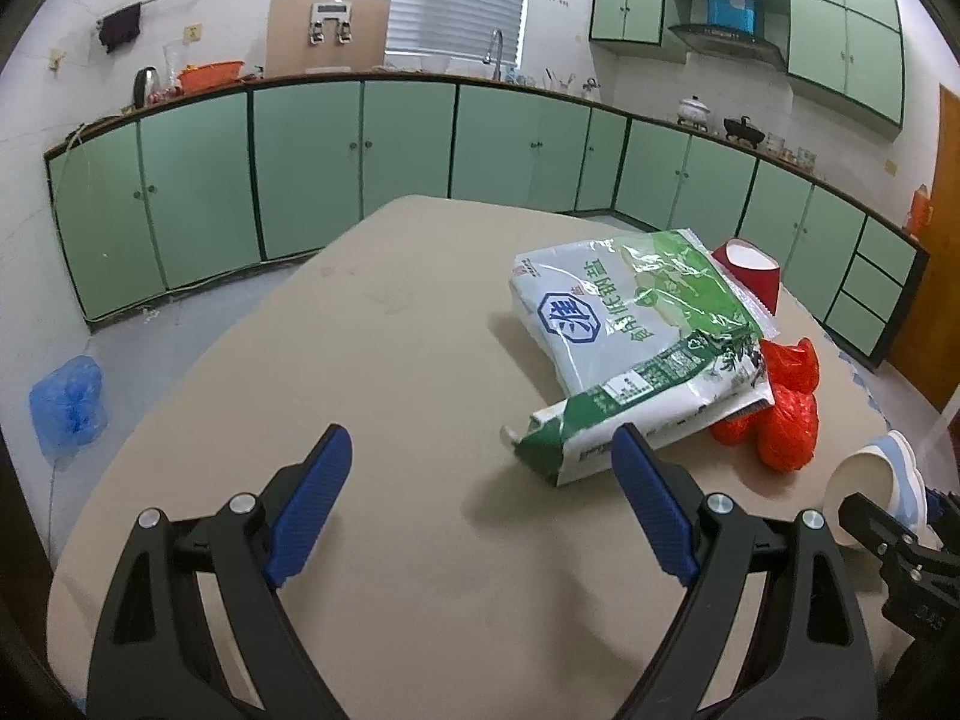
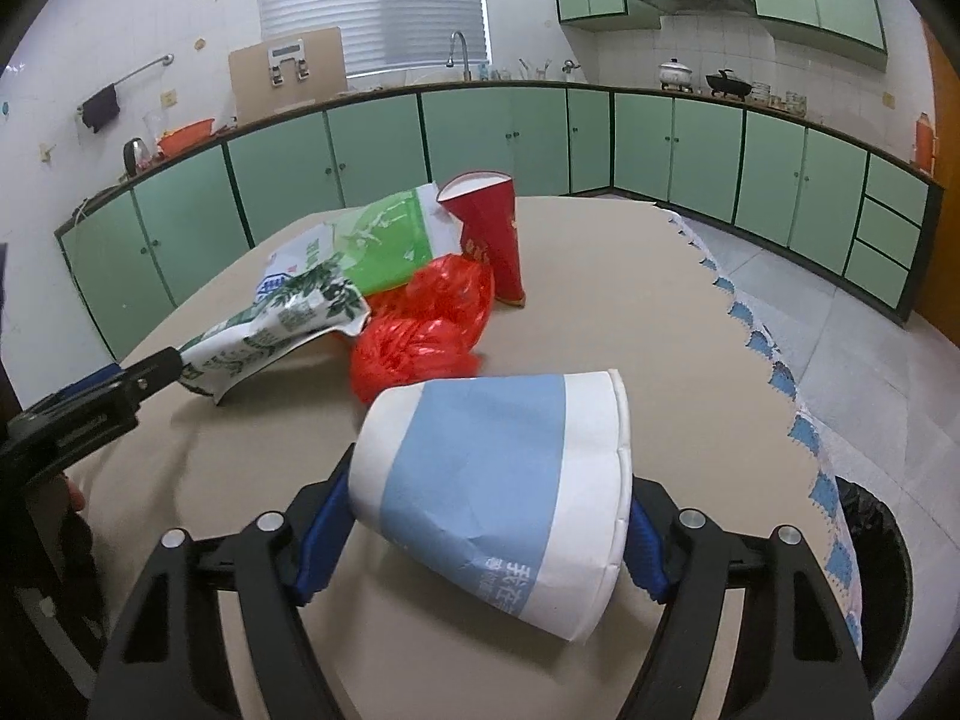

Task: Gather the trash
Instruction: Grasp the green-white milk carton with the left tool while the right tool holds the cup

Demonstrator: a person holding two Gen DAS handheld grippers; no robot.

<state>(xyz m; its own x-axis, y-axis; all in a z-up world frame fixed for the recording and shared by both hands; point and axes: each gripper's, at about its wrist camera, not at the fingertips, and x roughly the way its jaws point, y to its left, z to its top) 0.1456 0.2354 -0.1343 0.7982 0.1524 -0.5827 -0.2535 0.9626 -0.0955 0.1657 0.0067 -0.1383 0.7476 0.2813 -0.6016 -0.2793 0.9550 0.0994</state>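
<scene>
On the worktop [image 1: 390, 360]: salt bag, red plastic bag, red paper cup in one cluster.
Left gripper [image 1: 480, 498]: fingers spread wide, nothing between them; right finger tip just beside the salt bag's [image 1: 636, 336] near corner.
Right gripper [image 2: 480, 534]: fingers clamped on a white-and-blue paper cup [image 2: 498, 480], tilted on its side.
Red plastic bag [image 2: 420, 330]: crumpled, touching the salt bag.
Red paper cup [image 2: 492, 240]: leaning, behind the red bag.
Bin [image 2: 882, 570]: black-lined, beside the worktop edge, at right.

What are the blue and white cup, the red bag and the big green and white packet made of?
The blue and white cup looks like matte paper: its wall shows a crease. The red bag seems to be thin plastic film, crinkled and glinting. The green and white packet looks like glossy plastic wrapping, with light streaks on its folds.
</scene>
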